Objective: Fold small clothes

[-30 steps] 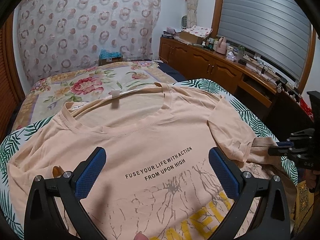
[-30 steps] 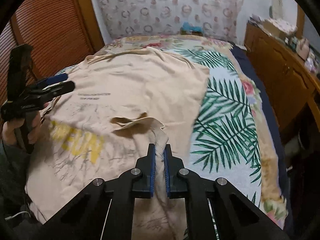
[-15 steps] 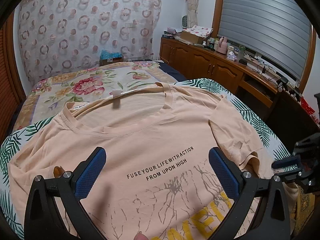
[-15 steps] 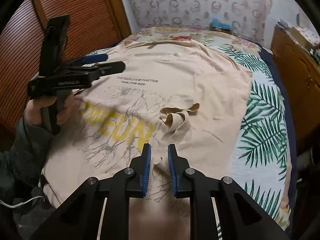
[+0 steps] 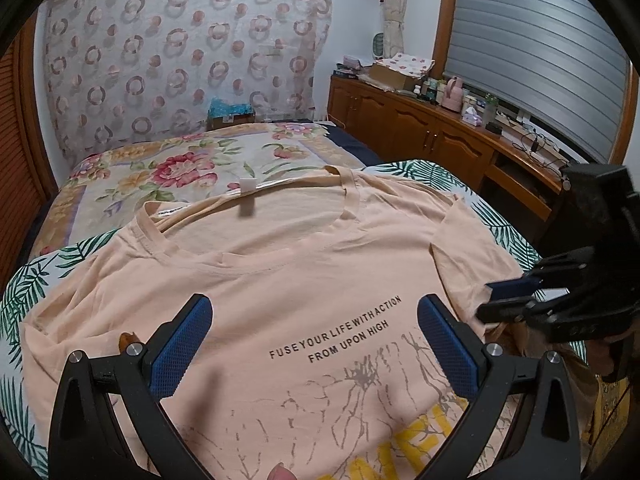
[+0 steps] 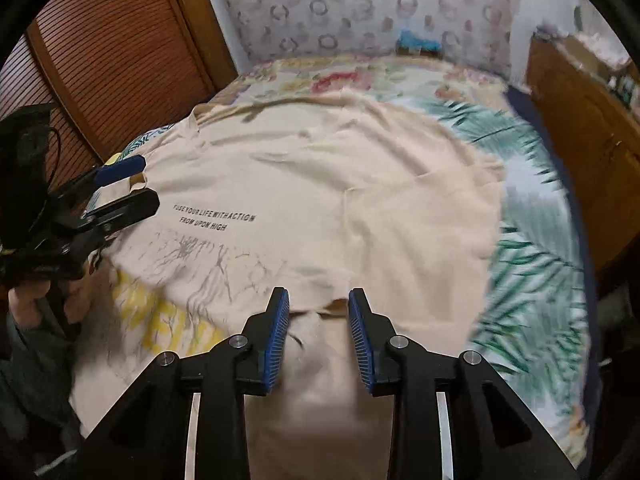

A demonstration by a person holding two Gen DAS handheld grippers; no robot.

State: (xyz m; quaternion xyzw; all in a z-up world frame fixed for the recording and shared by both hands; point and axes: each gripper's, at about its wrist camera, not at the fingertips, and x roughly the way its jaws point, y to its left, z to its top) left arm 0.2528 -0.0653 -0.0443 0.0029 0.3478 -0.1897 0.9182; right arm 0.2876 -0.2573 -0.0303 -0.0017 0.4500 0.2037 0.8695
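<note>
1. Floral bedspread (image 5: pixel 160 168) beside a palm-leaf sheet (image 6: pixel 532 240).
2. Ring-patterned curtain (image 5: pixel 180 56) behind the bed.
3. Wooden cabinet (image 5: pixel 420 136) holding a cardboard box (image 5: pixel 394 74), a pink jug (image 5: pixel 453 94).
4. Slatted wooden door (image 6: pixel 120 48).

I see a peach T-shirt (image 5: pixel 304 264) spread face up, its black lettering and grey-and-yellow print between and just ahead of my left jaws, the neckline farther ahead. Its right sleeve lies folded inward over the body, just right of those jaws. From my right side the shirt (image 6: pixel 340 184) fills the view ahead, with rumpled fabric between those parted jaws.
</note>
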